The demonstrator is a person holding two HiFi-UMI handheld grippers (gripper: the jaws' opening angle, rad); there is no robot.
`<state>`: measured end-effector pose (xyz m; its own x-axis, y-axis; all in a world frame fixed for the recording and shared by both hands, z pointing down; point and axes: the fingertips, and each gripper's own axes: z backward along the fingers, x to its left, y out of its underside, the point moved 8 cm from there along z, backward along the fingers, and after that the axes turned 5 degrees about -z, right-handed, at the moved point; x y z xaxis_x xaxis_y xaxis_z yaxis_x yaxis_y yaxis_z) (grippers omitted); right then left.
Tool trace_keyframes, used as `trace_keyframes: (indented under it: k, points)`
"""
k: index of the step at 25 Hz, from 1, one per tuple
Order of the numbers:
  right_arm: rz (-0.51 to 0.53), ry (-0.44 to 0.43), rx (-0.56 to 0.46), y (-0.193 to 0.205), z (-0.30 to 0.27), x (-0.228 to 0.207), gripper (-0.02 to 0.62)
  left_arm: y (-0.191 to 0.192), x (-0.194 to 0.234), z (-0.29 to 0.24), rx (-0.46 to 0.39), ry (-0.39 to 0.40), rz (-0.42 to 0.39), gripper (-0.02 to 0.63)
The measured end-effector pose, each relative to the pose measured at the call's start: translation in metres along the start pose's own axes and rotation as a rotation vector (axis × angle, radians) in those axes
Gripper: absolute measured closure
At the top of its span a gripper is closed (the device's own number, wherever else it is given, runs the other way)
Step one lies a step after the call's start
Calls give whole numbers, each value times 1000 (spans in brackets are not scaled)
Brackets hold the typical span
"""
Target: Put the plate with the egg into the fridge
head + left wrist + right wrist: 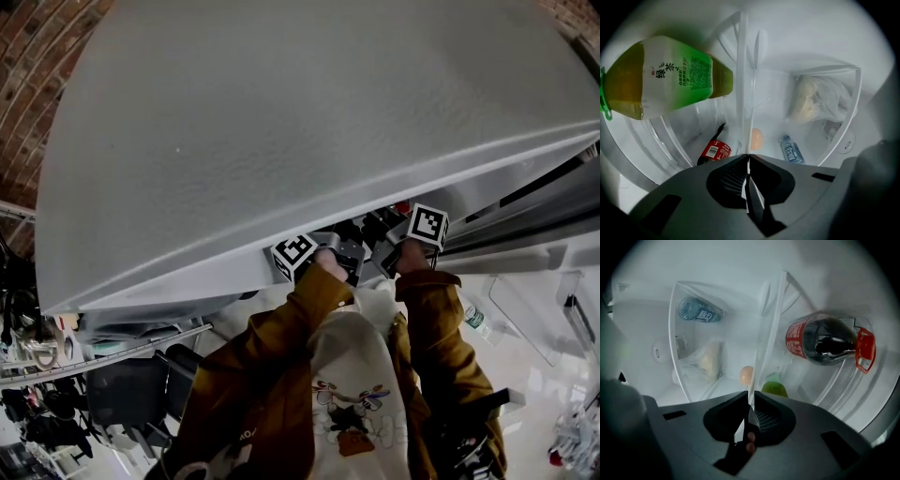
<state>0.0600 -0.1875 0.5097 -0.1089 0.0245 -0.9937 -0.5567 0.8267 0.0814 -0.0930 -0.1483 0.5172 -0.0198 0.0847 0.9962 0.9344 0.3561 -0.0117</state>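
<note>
Between the jaws of the left tool [748, 157] sits the thin pale rim of the plate [742, 93], seen edge-on; the jaws are pressed almost together on it, with only the rim's thickness keeping them apart. Just past that tool's tips and a little to the right lies the egg [757, 139], close against the plate. Further out on the left is a cola bottle [715, 150], and high on the left a large green tea bottle [670, 77]. To the right of the tips are a small water bottle [791, 150] and, beyond it, a clear bag [815, 101] with something pale inside. The right tool [751, 406] grips the same plate in the same manner, its jaws closed on the rim, which runs away from the tips as a narrow band. From this tool the egg shows just ahead of the tips and slightly left, the bag and the water bottle further left, the cola bottle up to the right, and the green bottle close by on the right. Seen from the head, both tools reach side by side, close together, under the grey top of the fridge [281, 141], so the plate and egg are already inside the white compartment. Brown sleeves [281, 347] lead up to the tools.
</note>
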Motion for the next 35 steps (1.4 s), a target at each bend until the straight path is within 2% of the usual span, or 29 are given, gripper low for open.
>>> trace_keyframes:
  k: [3,5,8,12,15,22,35]
  points:
    - [42,-6,-8,0,3,4,571,-2,1,-1,-4,-3,1,584]
    - [134,-5,-14,0,3,11,571,-1,2,-1,-4,-5,0,584]
    - [375,48,1,1,3,24,571,1,1,-3,11,-2,-10,584]
    - [710,175,59,5,-2,31,571,1,-4,-2,9,20,-40,583]
    - [843,233,100,8,-6,32,571,4,-2,1,7,21,-49,583]
    - [889,267,147,9,-15,33,571,9,-3,5,27,28,-61,583]
    - [899,260,134,2,-27,32,571,14,-2,12,50,24,-60,583]
